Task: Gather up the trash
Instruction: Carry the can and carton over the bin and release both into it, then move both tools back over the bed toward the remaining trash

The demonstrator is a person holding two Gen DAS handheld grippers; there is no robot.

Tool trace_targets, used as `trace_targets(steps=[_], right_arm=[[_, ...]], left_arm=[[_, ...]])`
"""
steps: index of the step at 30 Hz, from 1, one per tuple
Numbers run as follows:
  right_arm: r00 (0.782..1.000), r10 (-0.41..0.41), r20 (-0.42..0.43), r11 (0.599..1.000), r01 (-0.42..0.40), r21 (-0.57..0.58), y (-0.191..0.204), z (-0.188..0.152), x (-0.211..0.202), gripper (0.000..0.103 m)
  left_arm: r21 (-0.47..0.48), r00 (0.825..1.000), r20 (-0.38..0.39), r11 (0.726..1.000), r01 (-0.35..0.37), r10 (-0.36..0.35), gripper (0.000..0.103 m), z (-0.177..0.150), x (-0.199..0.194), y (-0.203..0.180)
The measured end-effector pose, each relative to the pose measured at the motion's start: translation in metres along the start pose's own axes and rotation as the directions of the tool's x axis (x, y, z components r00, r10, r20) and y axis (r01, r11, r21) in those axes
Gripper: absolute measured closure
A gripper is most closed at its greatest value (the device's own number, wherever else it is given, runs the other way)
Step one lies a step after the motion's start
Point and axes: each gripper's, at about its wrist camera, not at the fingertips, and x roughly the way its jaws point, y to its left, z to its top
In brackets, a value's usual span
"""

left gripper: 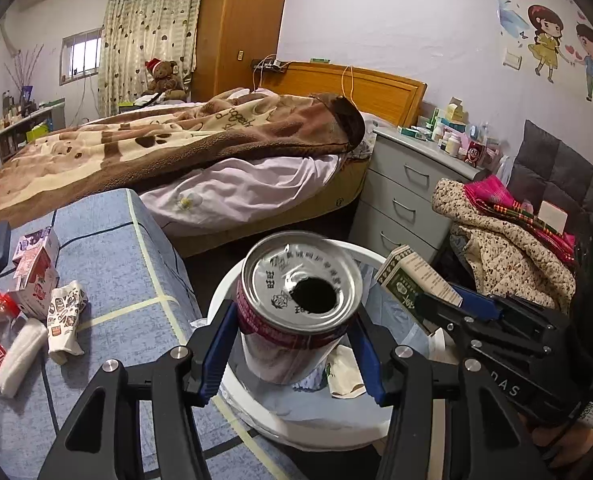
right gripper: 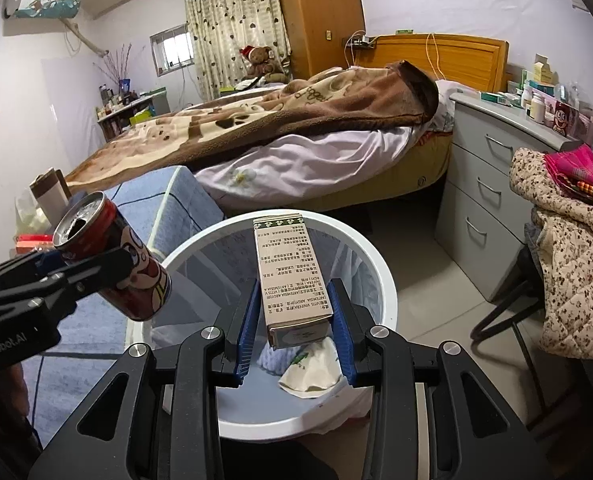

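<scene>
- The can (left gripper: 296, 312) is shiny metal, its lid mirror-bright, its side glossy red print.
- The box (right gripper: 292, 276) is matt printed cardboard.
- The bin (right gripper: 380, 264) has a smooth white plastic rim and a thin translucent liner.
- Both grippers, left gripper (left gripper: 292, 354) and right gripper (right gripper: 294, 328), are matt black plastic with ribbed blue pads (right gripper: 246, 328).
- The blanket (left gripper: 136, 140), upper left, looks fleecy.

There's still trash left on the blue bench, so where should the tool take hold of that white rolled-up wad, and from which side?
Grip the white roll across its middle, coming from above with the fingers straddling its narrow width. It lies flat on the blue bench, and seems soft. The patterned paper cup lies close beside it, so stay toward the lower end.
</scene>
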Motion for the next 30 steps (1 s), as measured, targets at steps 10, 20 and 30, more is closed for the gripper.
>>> trace_targets(steps=[10, 20, 30], right_arm=[[1.000, -0.018, -0.004, 1.000, 0.018, -0.006, 0.003, 0.000, 0.001, 0.045], [1.000, -0.014, 0.024, 1.000, 0.015, -0.014, 0.015, 0.008, -0.005, 0.045], [0.998, 0.018, 0.068, 0.999, -0.016, -0.032, 0.035, 0.016, -0.010, 0.045]], left_arm=[[-0.007, 1.000, 0.015, 1.000, 0.003, -0.003, 0.040, 0.002, -0.007, 0.006], [-0.041, 0.999, 0.043, 0.999, -0.028, 0.030, 0.040, 0.001, -0.030, 0.026], [-0.063, 0.994, 0.085, 0.996, -0.070, 0.075, 0.039, 0.002, -0.060, 0.049]])
